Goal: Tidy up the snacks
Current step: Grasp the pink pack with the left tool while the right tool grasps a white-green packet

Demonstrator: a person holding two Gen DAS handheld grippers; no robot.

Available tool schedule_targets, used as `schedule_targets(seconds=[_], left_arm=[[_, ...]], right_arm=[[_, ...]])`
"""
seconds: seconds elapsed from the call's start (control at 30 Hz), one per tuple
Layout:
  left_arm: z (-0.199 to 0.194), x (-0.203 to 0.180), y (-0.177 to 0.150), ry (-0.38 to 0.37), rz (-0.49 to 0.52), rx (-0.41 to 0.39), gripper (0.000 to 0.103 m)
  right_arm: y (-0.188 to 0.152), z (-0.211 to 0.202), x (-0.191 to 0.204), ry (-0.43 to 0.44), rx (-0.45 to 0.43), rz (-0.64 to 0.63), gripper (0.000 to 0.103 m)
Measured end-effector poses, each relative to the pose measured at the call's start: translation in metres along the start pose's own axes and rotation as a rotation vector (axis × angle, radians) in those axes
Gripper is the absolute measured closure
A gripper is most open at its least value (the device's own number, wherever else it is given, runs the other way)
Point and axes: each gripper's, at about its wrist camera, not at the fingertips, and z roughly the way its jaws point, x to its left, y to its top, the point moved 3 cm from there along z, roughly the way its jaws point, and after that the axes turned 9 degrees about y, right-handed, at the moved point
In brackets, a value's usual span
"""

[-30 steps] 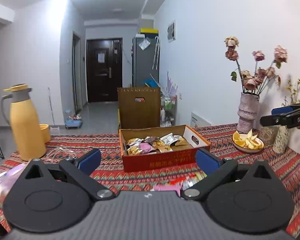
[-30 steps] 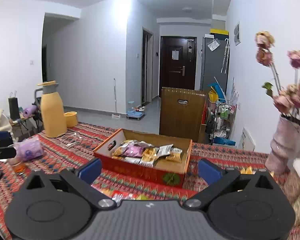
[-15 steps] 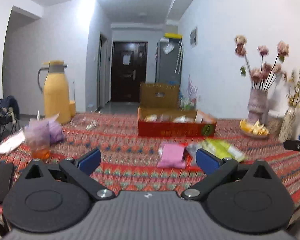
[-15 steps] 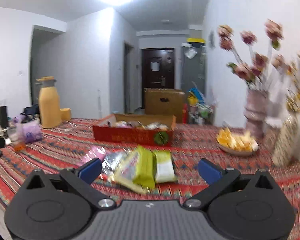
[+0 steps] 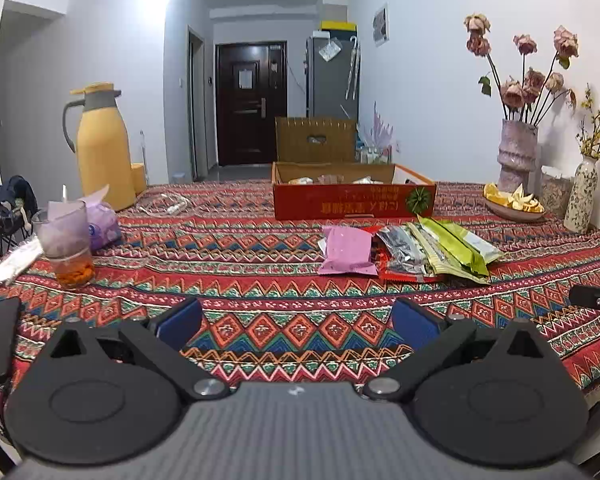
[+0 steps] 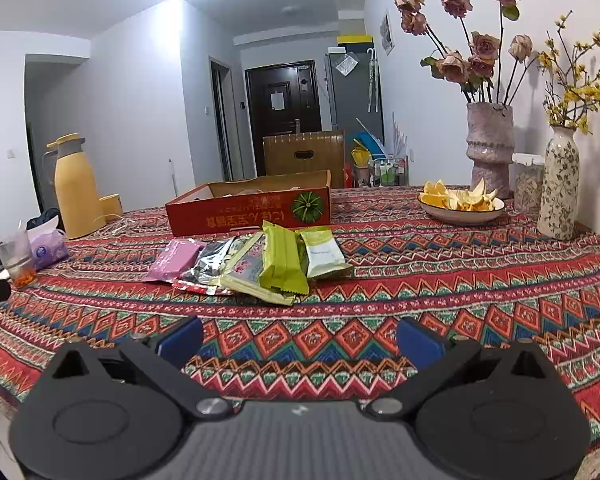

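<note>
Left wrist view showed the left gripper (image 5: pixel 296 322) wide apart and empty, low in the frame. The snack packets (image 5: pixel 408 250) lay on the tabletop (image 5: pixel 240 268) above it, right of center, below the red box (image 5: pixel 354 200). The right gripper (image 6: pixel 298 338) was apart too, with the packets (image 6: pixel 256 264) up and left.

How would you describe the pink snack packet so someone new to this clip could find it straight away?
Start at the red cardboard box standing on the patterned tablecloth. Just in front of it a row of flat snack packets lies on the cloth. The pink packet is at the row's left end, the only plain pink one, beside a silver-and-black packet and green ones.
</note>
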Motion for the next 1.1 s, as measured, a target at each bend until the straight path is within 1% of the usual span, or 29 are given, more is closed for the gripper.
schedule_targets(seconds=[0.13,0.2,0.37,0.47,0.6,0.67,0.73,0.8,0.83,0.9,0.93,1.03,1.07,1.1], left_arm=[[0.014,-0.006,0.01,0.016,0.049,0.006,0.0],[0.023,-0.008,0.014,0.023,0.06,0.013,0.0],[0.047,-0.012,0.014,0.036,0.068,0.064,0.0],[0.062,-0.013,0.011,0.028,0.063,0.105,0.0],[0.081,-0.014,0.01,0.034,0.086,0.142,0.0],[0.092,-0.014,0.012,0.021,0.099,0.158,0.0],[0.106,-0.015,0.016,0.012,0.107,0.169,0.0],[0.125,-0.021,0.022,-0.003,0.113,0.176,0.0],[0.135,-0.026,0.026,-0.01,0.119,0.174,0.0],[0.154,-0.038,0.036,-0.04,0.123,0.135,0.0],[0.164,-0.045,0.04,-0.054,0.128,0.122,0.0],[0.2,-0.066,0.048,-0.073,0.161,0.139,0.001],[0.211,-0.071,0.049,-0.081,0.168,0.15,0.002],[0.221,-0.076,0.051,-0.087,0.172,0.164,0.005]], right_arm=[[0.007,0.012,-0.008,-0.03,0.019,0.014,0.0],[0.007,0.019,-0.013,-0.027,0.025,0.027,0.0],[0.009,0.039,-0.026,-0.036,0.057,0.062,0.0],[0.015,0.054,-0.035,-0.035,0.082,0.085,0.0],[0.034,0.078,-0.046,-0.039,0.093,0.074,0.0],[0.045,0.09,-0.052,-0.051,0.092,0.067,0.001],[0.058,0.104,-0.056,-0.044,0.088,0.053,0.002],[0.071,0.124,-0.06,-0.03,0.104,0.031,0.011],[0.076,0.136,-0.061,-0.022,0.112,0.014,0.012],[0.086,0.16,-0.064,-0.018,0.131,-0.019,0.018],[0.089,0.171,-0.065,-0.019,0.137,-0.03,0.018],[0.089,0.207,-0.068,-0.003,0.184,-0.038,0.019],[0.088,0.217,-0.068,0.005,0.2,-0.039,0.023],[0.087,0.227,-0.067,0.006,0.219,-0.045,0.031]])
